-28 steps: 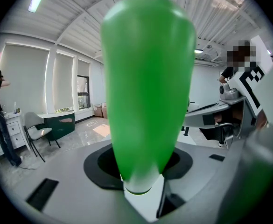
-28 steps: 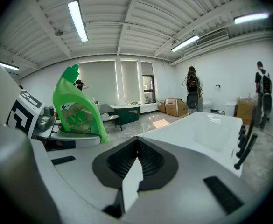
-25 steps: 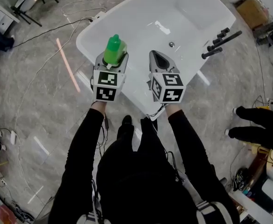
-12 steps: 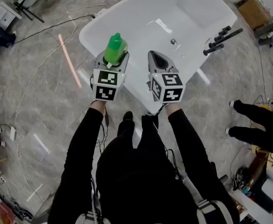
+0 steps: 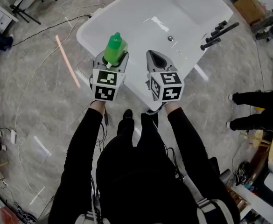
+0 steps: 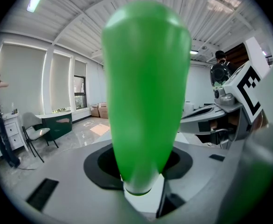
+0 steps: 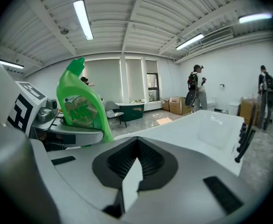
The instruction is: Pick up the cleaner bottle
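Note:
The green cleaner bottle (image 5: 115, 48) stands upright between the jaws of my left gripper (image 5: 111, 62), which is shut on its lower body. It fills the middle of the left gripper view as a tall green shape (image 6: 145, 92) rising from the jaws. The bottle is held in the air over the near rim of the white bathtub (image 5: 99, 20). My right gripper (image 5: 156, 59) hangs beside it to the right, jaws shut with nothing in them. In the right gripper view the labelled bottle (image 7: 80, 106) shows at the left, beyond the right gripper (image 7: 136, 164).
Black tap fittings (image 5: 218, 34) lie on the tub's far right rim and a drain (image 5: 170, 38) sits in its floor. A bystander's legs (image 5: 255, 111) stand at the right. A cardboard box (image 5: 248, 6) is at top right; cables run over the grey floor.
The tub has drifted a little under the two grippers, which stay side by side. The bystander's legs at the right have moved toward the picture's edge. The hold on the bottle is unchanged.

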`<action>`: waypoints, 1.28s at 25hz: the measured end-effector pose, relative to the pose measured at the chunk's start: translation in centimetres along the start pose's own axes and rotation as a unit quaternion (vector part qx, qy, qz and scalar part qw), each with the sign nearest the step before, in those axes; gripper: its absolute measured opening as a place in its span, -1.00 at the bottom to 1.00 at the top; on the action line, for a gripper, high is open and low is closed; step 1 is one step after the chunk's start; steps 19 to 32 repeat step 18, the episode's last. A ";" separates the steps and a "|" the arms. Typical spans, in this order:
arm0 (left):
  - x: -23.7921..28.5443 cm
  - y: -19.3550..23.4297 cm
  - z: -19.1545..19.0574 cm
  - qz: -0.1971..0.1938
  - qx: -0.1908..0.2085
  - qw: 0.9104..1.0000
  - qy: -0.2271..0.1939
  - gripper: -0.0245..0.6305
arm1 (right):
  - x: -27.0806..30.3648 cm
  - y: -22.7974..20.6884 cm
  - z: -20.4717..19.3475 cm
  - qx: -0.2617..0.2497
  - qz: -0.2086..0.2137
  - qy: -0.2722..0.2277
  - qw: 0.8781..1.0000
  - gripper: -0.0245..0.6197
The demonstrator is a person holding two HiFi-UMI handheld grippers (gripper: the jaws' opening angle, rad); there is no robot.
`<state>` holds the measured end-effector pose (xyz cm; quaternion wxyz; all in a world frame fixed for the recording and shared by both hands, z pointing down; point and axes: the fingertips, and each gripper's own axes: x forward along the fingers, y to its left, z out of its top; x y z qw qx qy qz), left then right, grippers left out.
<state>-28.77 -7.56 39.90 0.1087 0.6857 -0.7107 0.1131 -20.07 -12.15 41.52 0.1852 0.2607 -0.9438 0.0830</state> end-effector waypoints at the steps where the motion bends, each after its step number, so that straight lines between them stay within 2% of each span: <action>1: -0.1 0.0 0.0 -0.001 0.001 1.000 0.000 -0.33 | 0.0 0.1 -0.1 0.000 -0.001 0.001 1.000 -0.92; 32: -0.9 -0.5 -0.3 -0.016 0.015 1.000 0.004 -0.33 | -0.5 0.9 -0.9 0.001 0.002 0.006 1.000 -0.92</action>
